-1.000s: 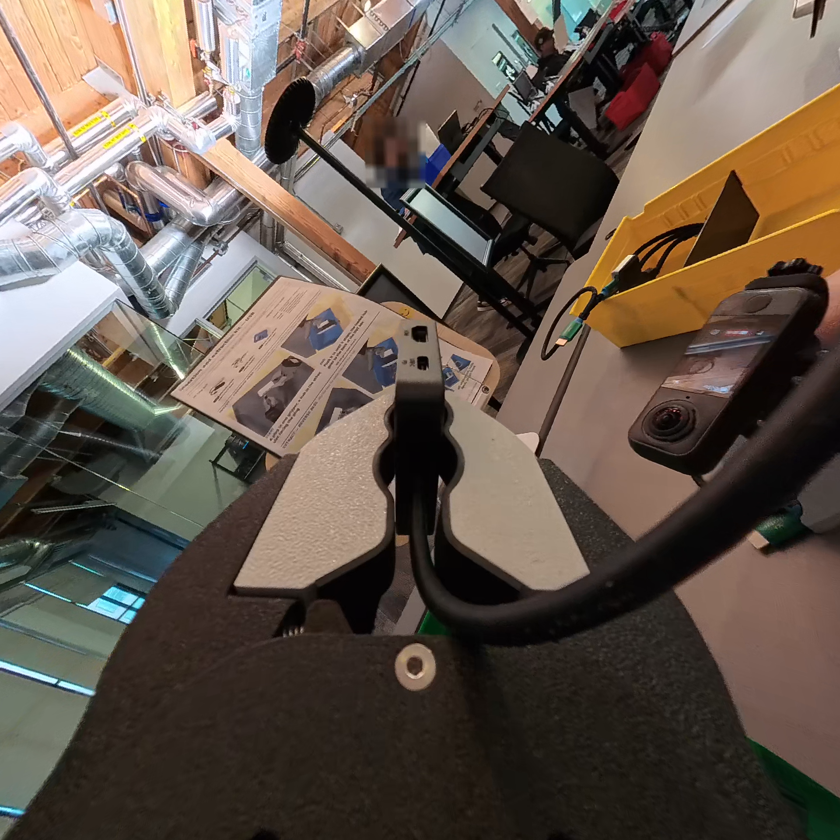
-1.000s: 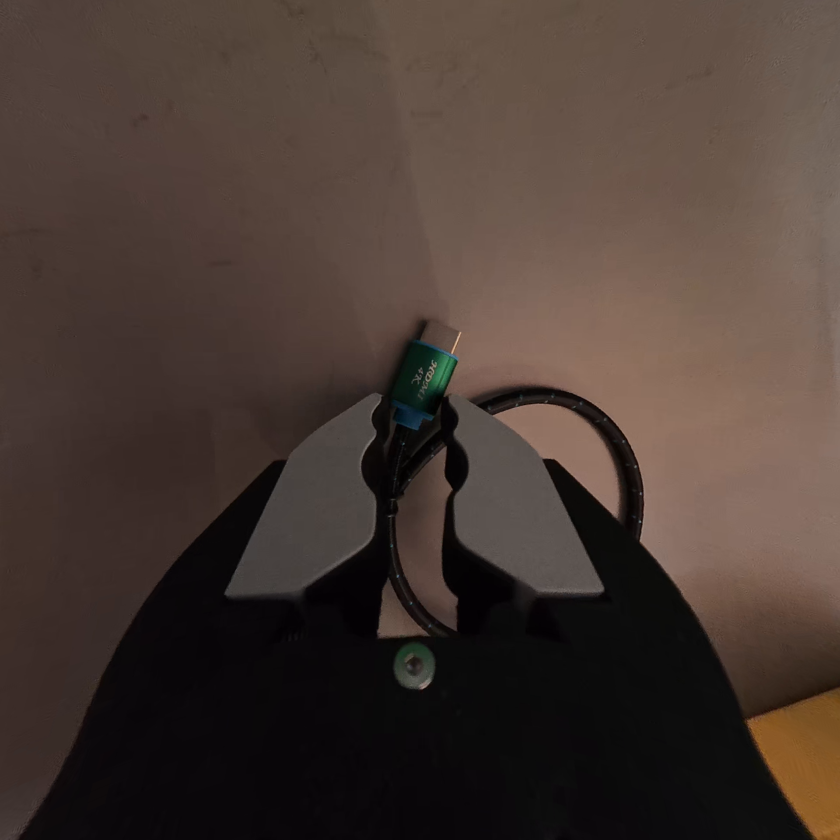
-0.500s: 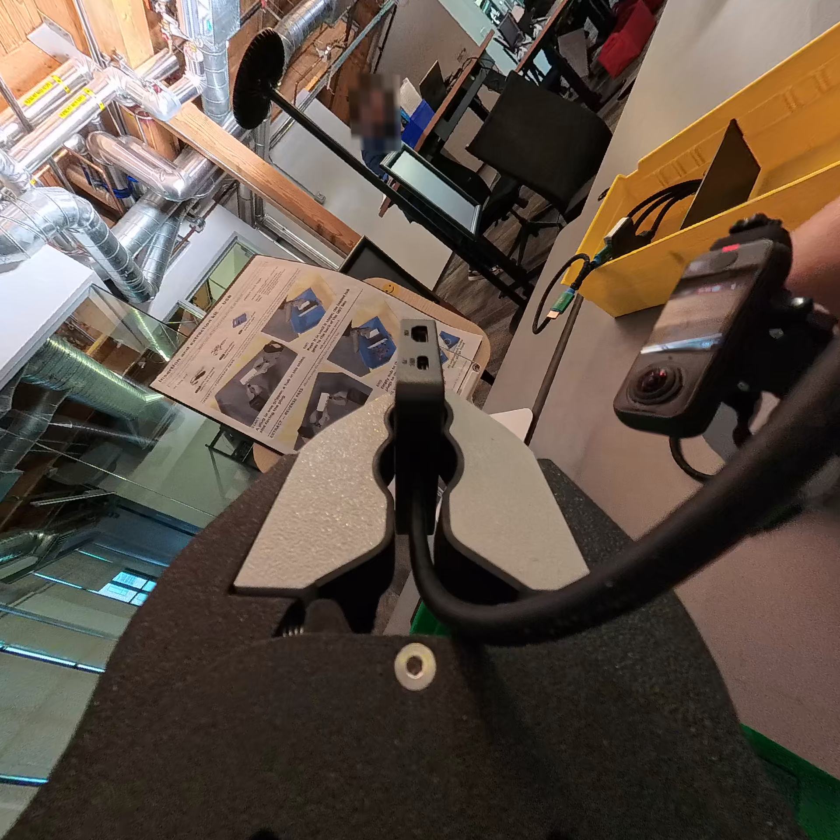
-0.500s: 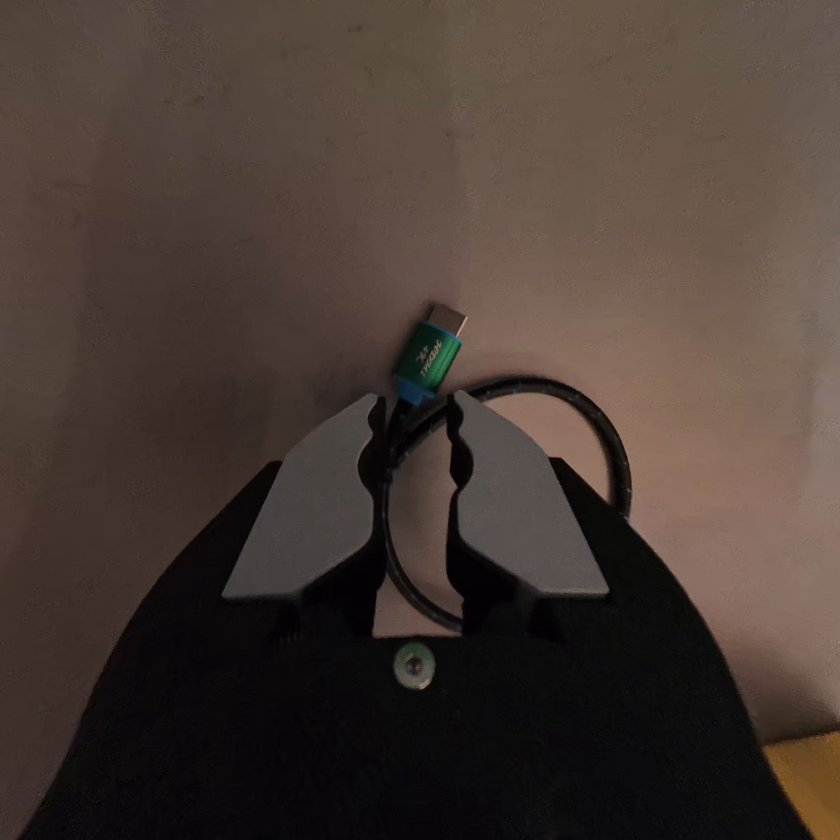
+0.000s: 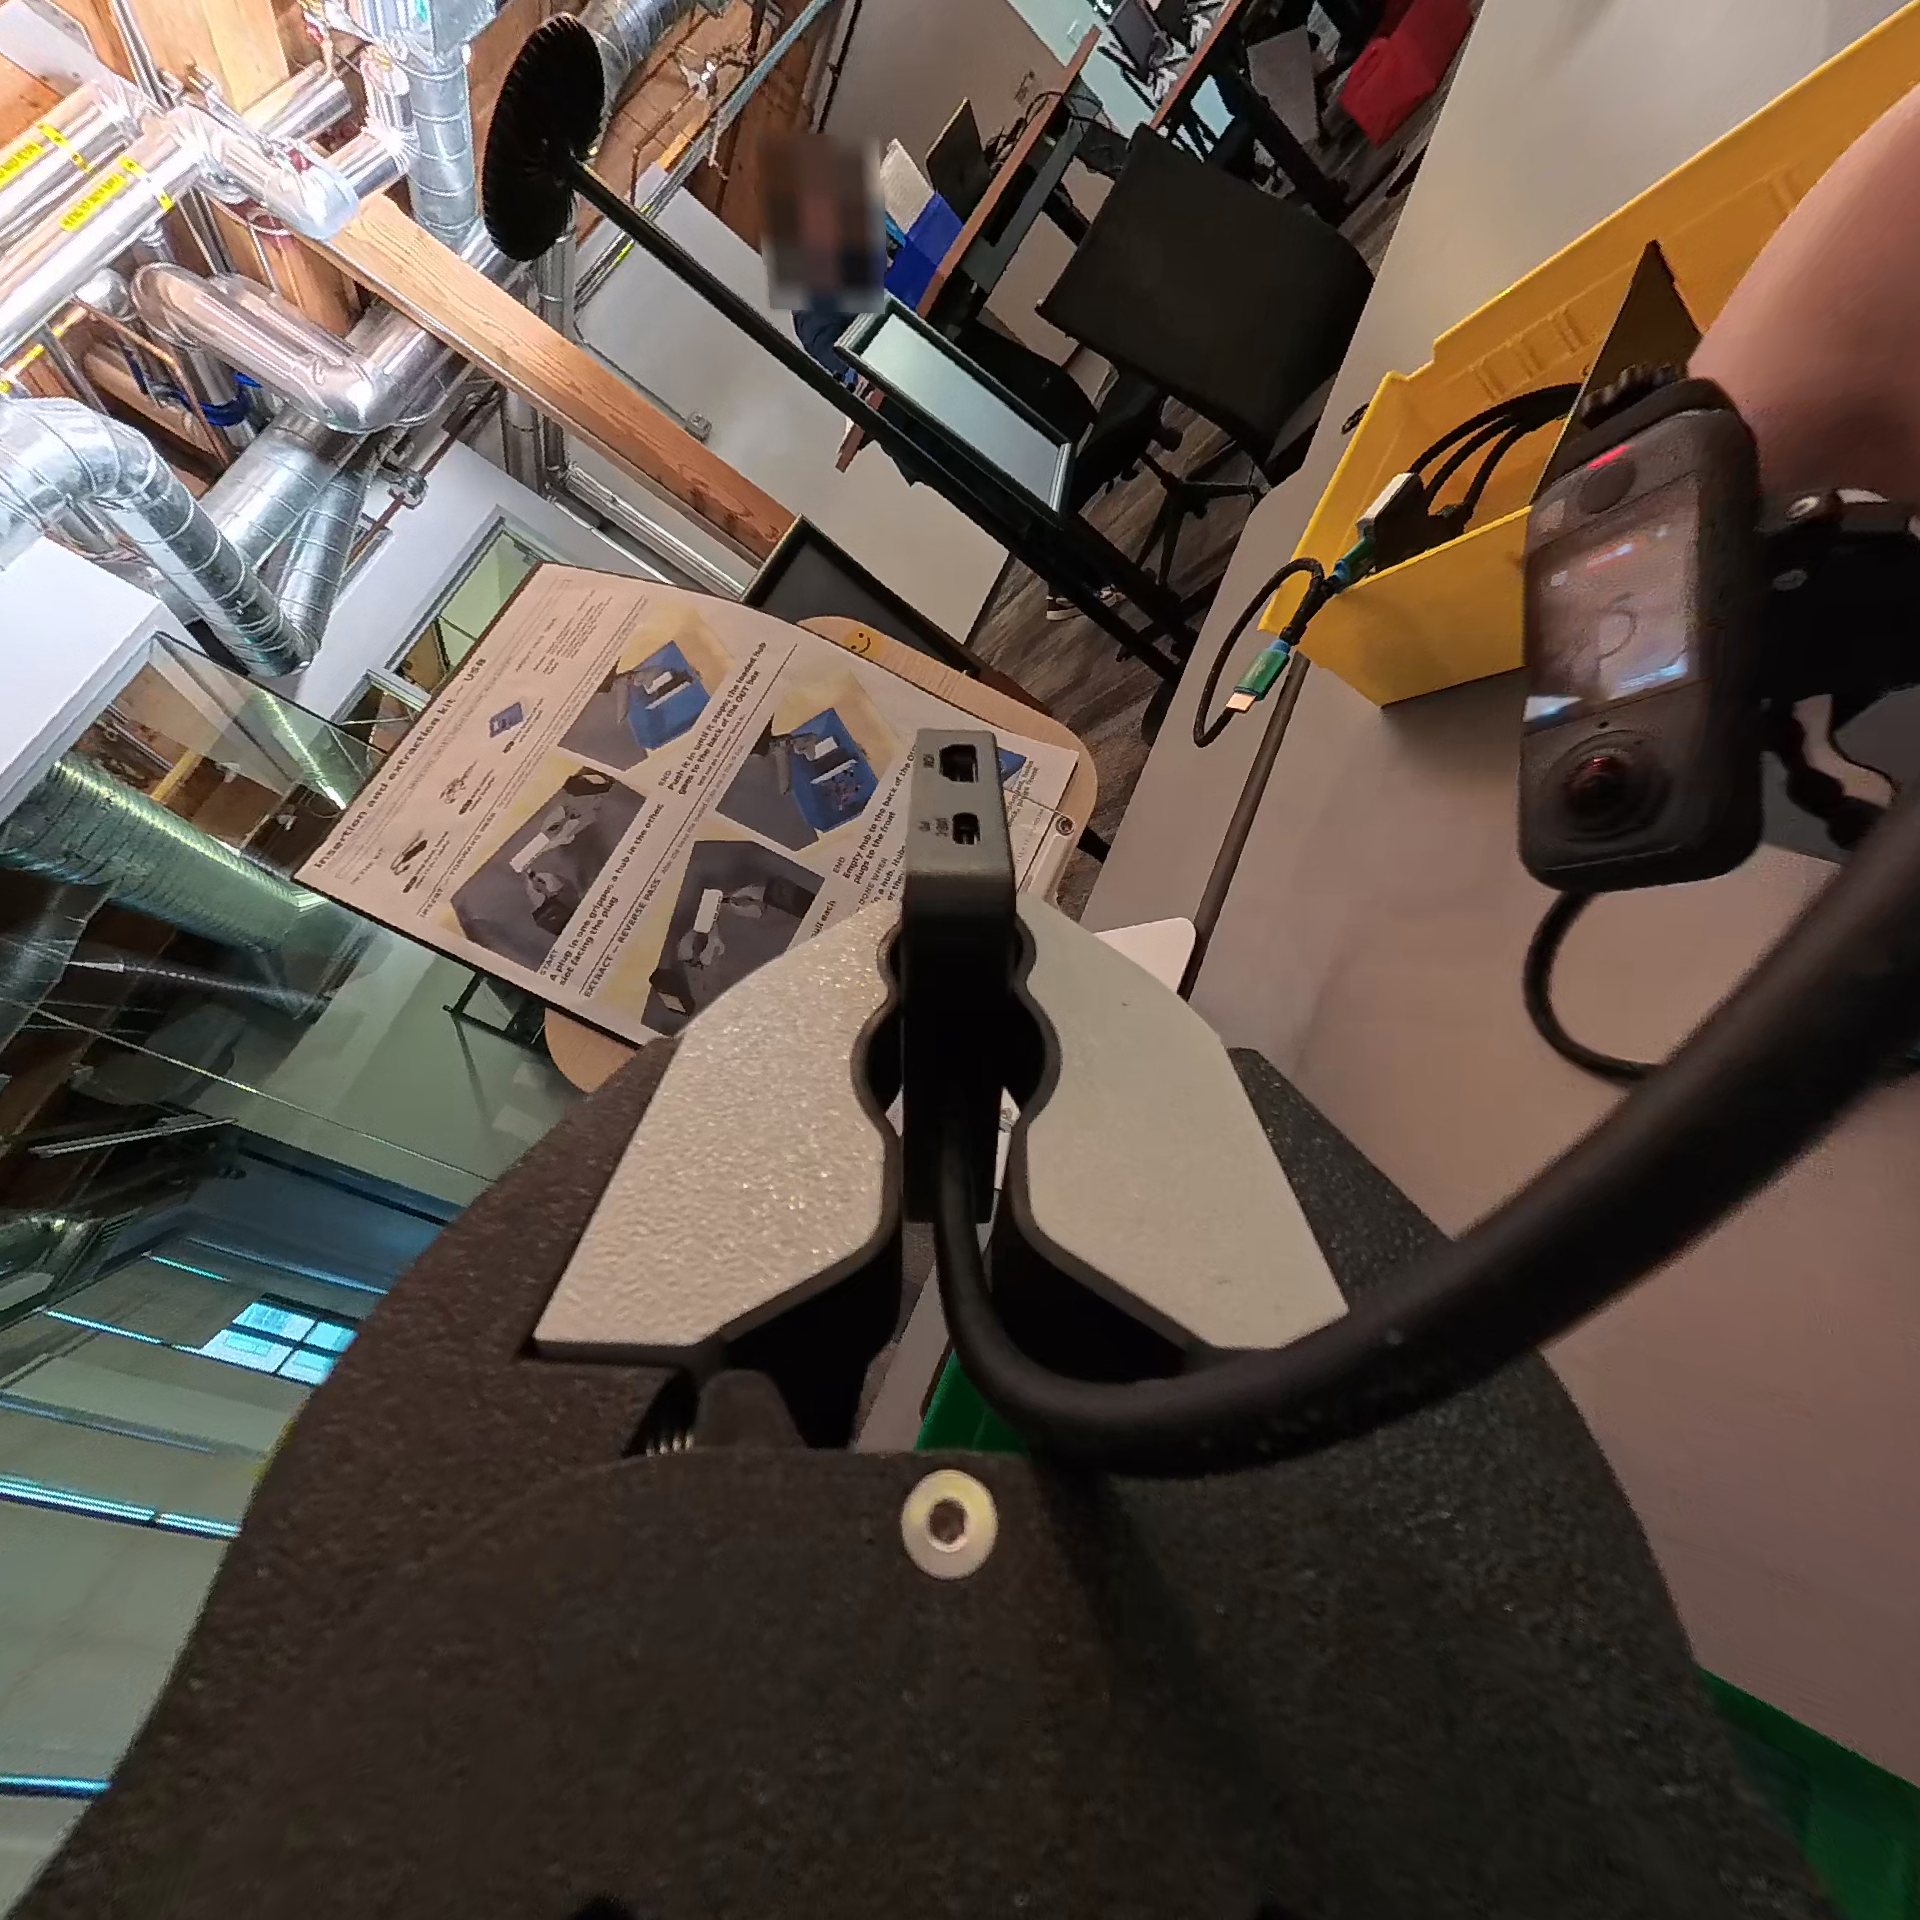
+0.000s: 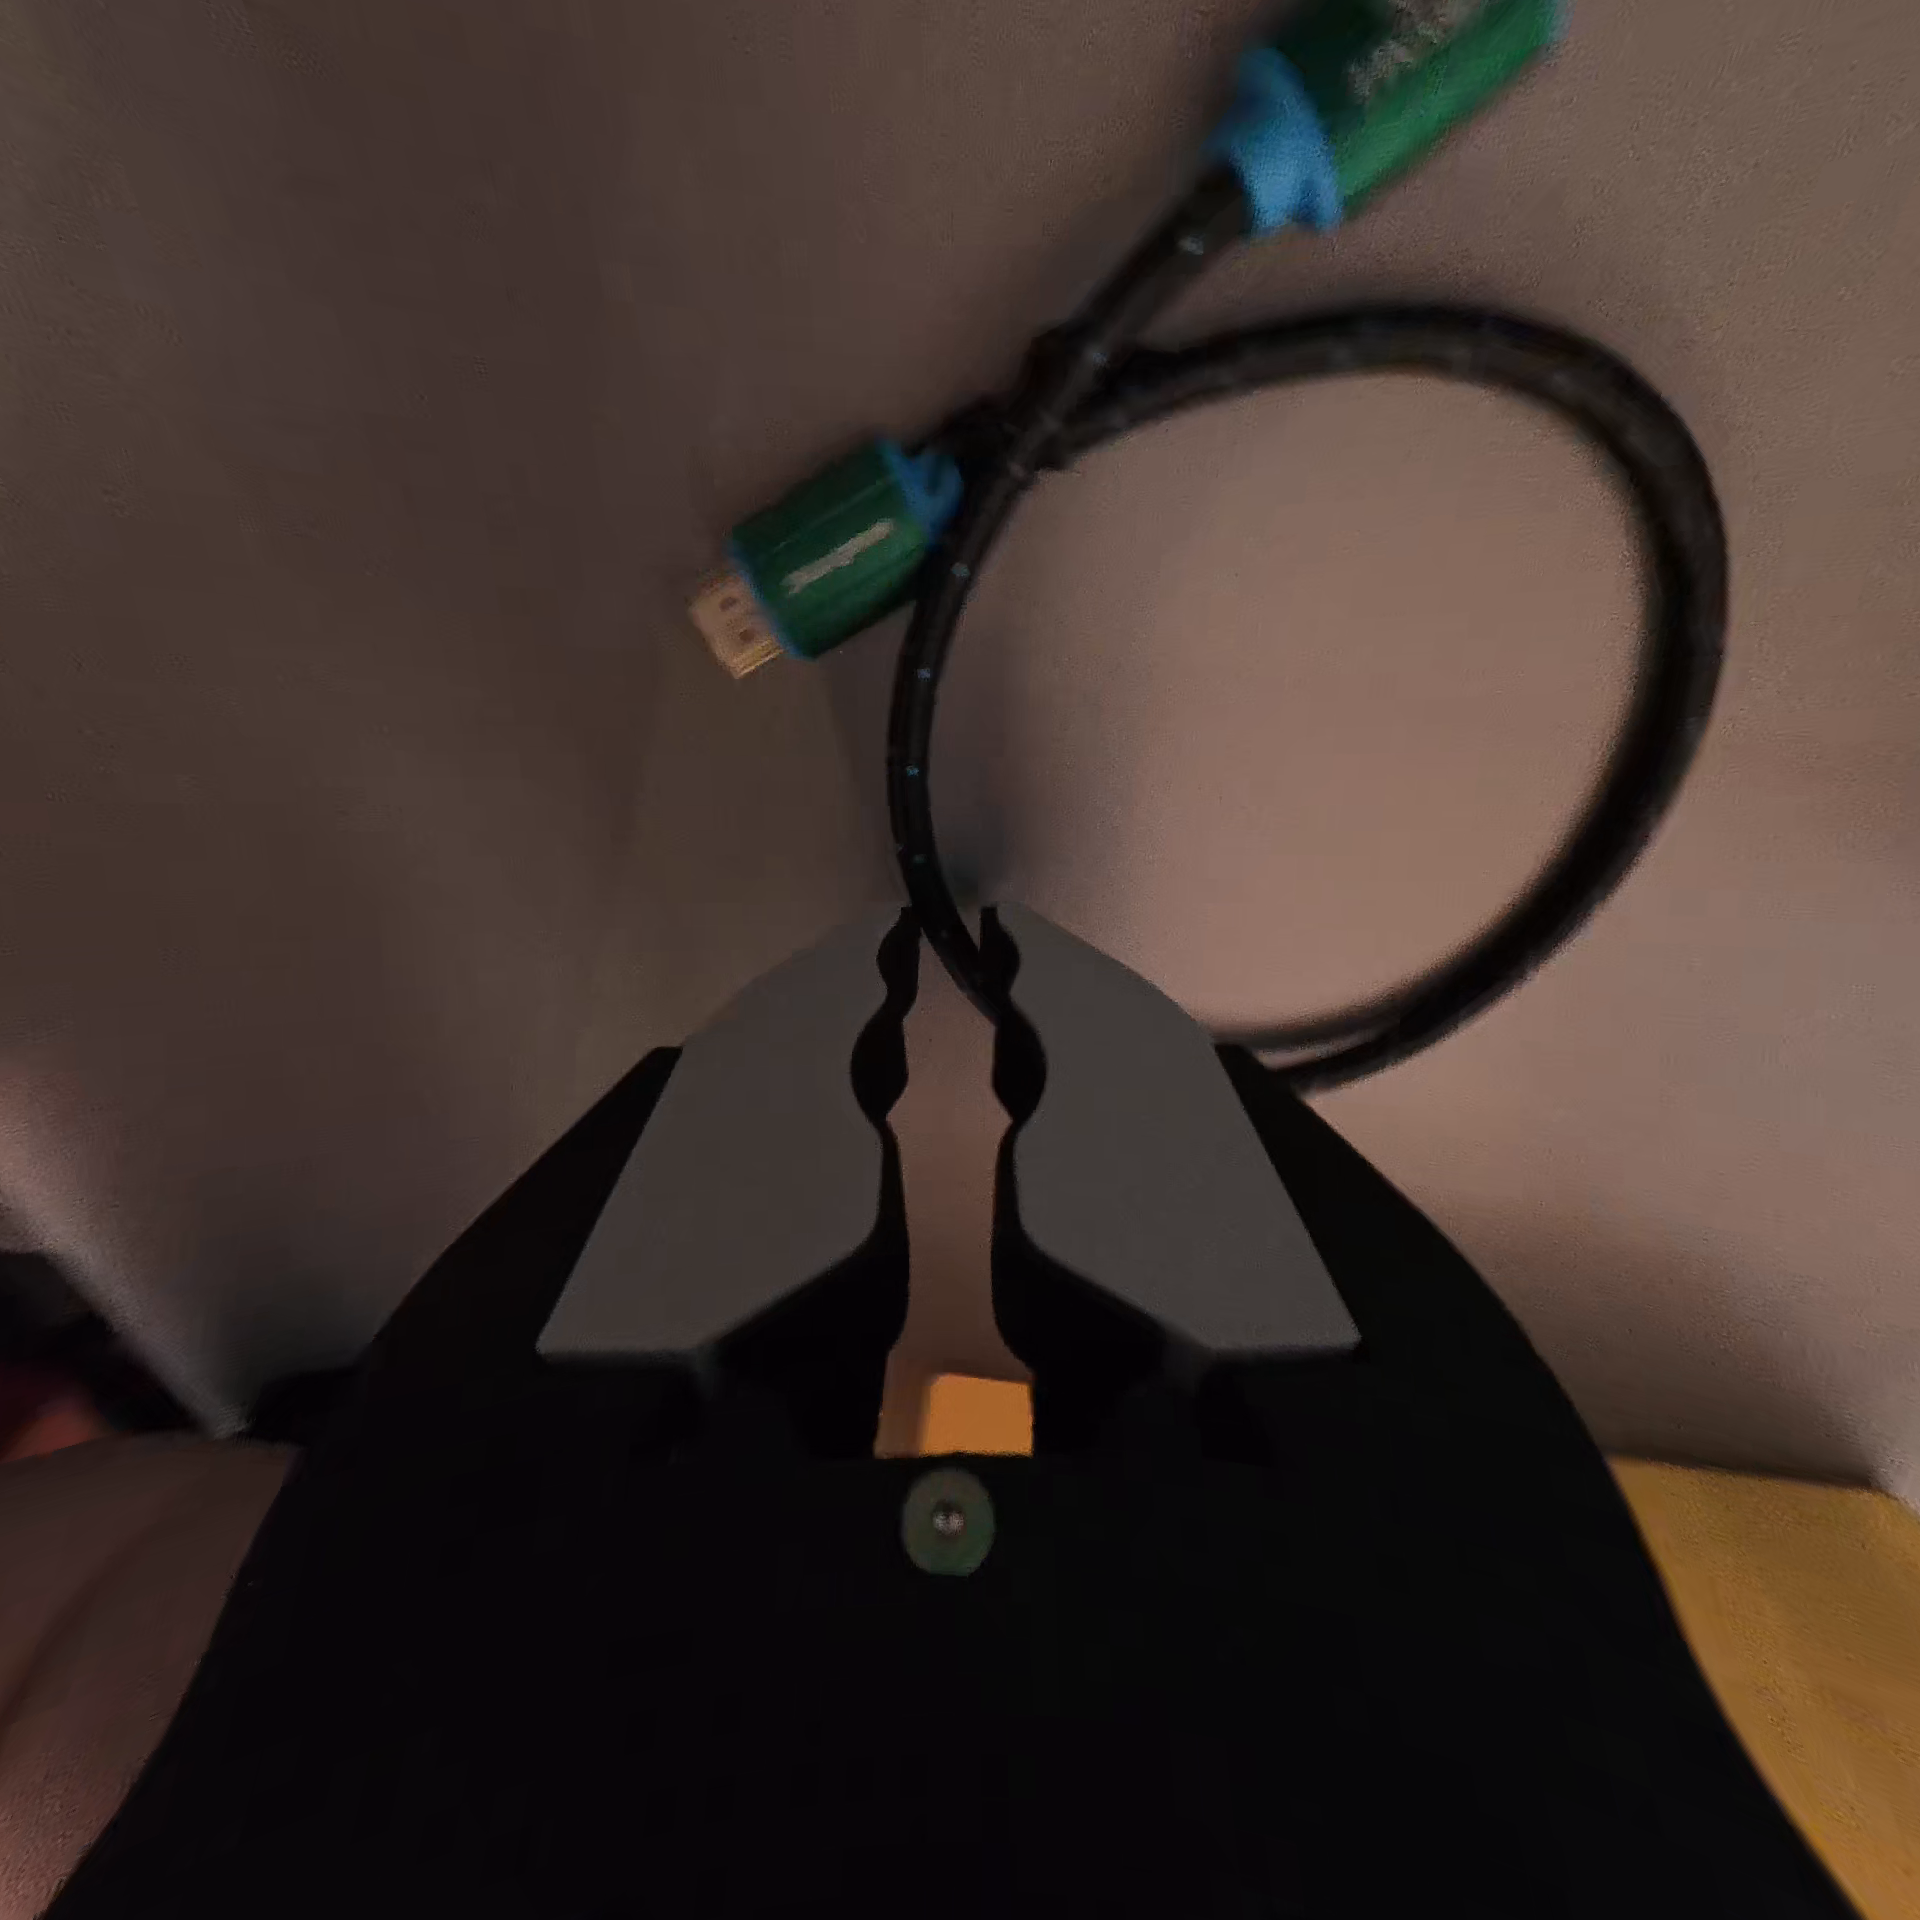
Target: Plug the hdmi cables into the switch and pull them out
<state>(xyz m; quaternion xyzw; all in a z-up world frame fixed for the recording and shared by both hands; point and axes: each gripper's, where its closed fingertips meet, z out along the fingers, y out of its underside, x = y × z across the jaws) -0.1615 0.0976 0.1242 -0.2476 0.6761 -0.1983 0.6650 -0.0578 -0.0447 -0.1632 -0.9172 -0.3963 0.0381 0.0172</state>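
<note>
Left gripper (image 5: 956, 940): clamped on black switch (image 5: 958, 852), held upright, two ports on its far end facing away; thick black lead (image 5: 1351, 1371) curving from its near end off to the right.
Right gripper (image 6: 943, 914): fingers parted by a narrow gap, held above a braided black HDMI cable (image 6: 1621, 727) lying looped on the grey table (image 6: 416, 520); whether touching the cable, cannot tell.
Green plug (image 6: 821, 566), gold tip pointing left; second green plug (image 6: 1392, 94) at top edge.
Yellow bin (image 5: 1434, 613) with further cables, on table, well beyond the switch.
Wrist-mounted camera (image 5: 1631, 665), right of switch.
</note>
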